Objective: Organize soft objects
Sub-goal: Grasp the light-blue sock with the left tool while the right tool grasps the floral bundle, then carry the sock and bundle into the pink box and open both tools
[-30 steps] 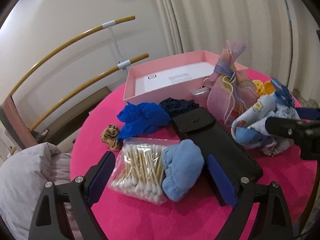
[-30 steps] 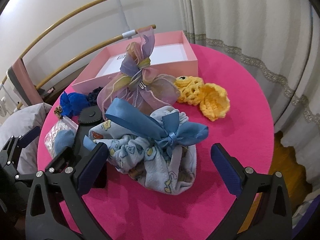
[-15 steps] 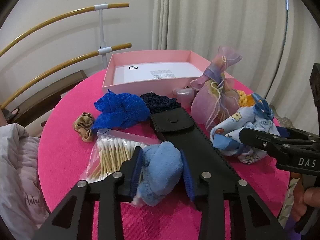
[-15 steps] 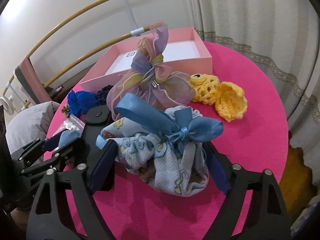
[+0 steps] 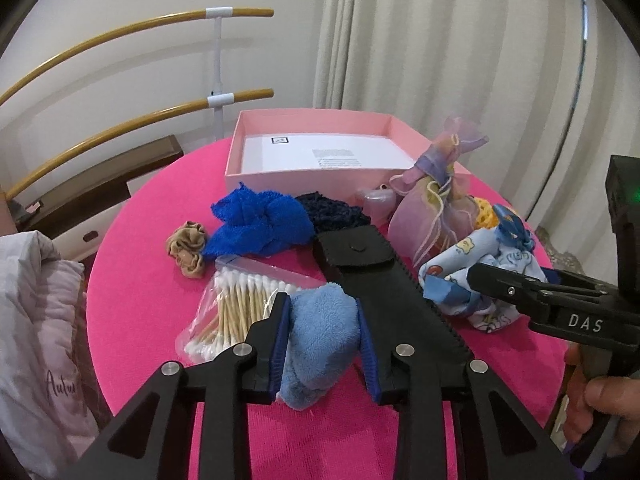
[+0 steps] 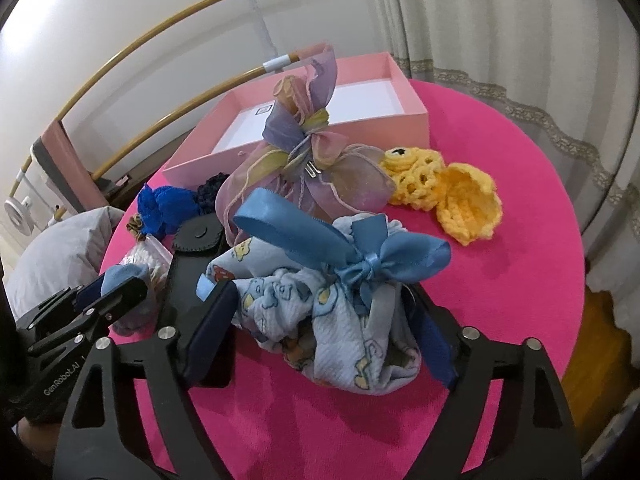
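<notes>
My left gripper (image 5: 322,344) is shut on a light blue fluffy cloth (image 5: 320,336), held just over the pink round table (image 5: 140,292). My right gripper (image 6: 326,328) is shut on a printed blue pouch with a satin bow (image 6: 340,304), which rests on the table; the pouch also shows in the left wrist view (image 5: 476,276). An open pink box (image 5: 320,156) with a white bottom stands at the far side of the table.
On the table lie a bag of cotton swabs (image 5: 236,312), a black pouch (image 5: 384,280), a royal blue knit (image 5: 260,228), a dark navy knit (image 5: 336,216), a tan scrunchie (image 5: 187,249), an organza pouch (image 6: 304,176) and yellow crochet pieces (image 6: 448,196). Curtain behind, wooden rails left.
Both grippers went from open to shut: the left closed on the light blue cloth, the right closed on the printed pouch. The left wrist view has swung right toward the box.
</notes>
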`<state>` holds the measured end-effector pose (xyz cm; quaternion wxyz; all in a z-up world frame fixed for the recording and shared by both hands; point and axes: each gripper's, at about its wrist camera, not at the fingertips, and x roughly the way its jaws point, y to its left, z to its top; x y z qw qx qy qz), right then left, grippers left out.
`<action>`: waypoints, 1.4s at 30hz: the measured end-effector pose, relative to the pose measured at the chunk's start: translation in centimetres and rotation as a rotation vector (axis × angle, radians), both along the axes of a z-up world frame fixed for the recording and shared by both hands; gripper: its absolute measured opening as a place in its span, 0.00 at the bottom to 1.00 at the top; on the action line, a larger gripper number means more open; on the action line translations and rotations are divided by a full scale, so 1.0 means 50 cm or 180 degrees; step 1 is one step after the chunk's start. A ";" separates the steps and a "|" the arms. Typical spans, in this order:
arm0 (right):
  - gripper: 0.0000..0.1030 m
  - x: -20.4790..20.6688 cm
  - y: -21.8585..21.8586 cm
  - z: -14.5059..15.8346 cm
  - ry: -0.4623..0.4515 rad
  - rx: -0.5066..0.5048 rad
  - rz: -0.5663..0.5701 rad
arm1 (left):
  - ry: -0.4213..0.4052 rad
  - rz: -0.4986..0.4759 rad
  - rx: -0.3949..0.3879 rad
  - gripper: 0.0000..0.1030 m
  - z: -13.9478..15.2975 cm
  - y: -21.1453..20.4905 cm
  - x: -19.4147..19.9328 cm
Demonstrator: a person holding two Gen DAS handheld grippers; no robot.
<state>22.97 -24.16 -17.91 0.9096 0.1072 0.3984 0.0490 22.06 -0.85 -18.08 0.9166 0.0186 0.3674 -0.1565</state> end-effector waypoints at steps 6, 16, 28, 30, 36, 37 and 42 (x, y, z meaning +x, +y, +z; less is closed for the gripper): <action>0.54 -0.016 0.011 0.006 -0.0066 -0.0063 0.0050 | 0.0053 0.0142 0.0116 0.28 0.005 -0.008 0.003; 0.53 -0.066 0.010 0.070 -0.0306 -0.0135 0.0014 | 0.0014 0.0312 0.0244 0.27 0.043 -0.010 -0.006; 0.53 -0.070 0.057 0.197 -0.0766 -0.0349 0.0147 | -0.0283 0.0414 0.0215 0.27 0.145 -0.012 -0.010; 0.53 -0.056 0.061 0.216 -0.0826 -0.0381 0.0148 | -0.0345 0.0441 0.0190 0.27 0.167 -0.010 -0.001; 0.53 0.008 0.071 0.277 -0.1008 -0.0496 0.0127 | -0.0467 0.0509 0.0107 0.27 0.223 -0.008 0.057; 0.53 0.019 0.071 0.287 -0.1031 -0.0497 0.0123 | -0.0473 0.0519 0.0094 0.27 0.229 -0.009 0.070; 0.53 0.089 0.069 0.317 -0.1076 -0.0528 0.0099 | -0.0492 0.0548 0.0066 0.27 0.251 -0.021 0.145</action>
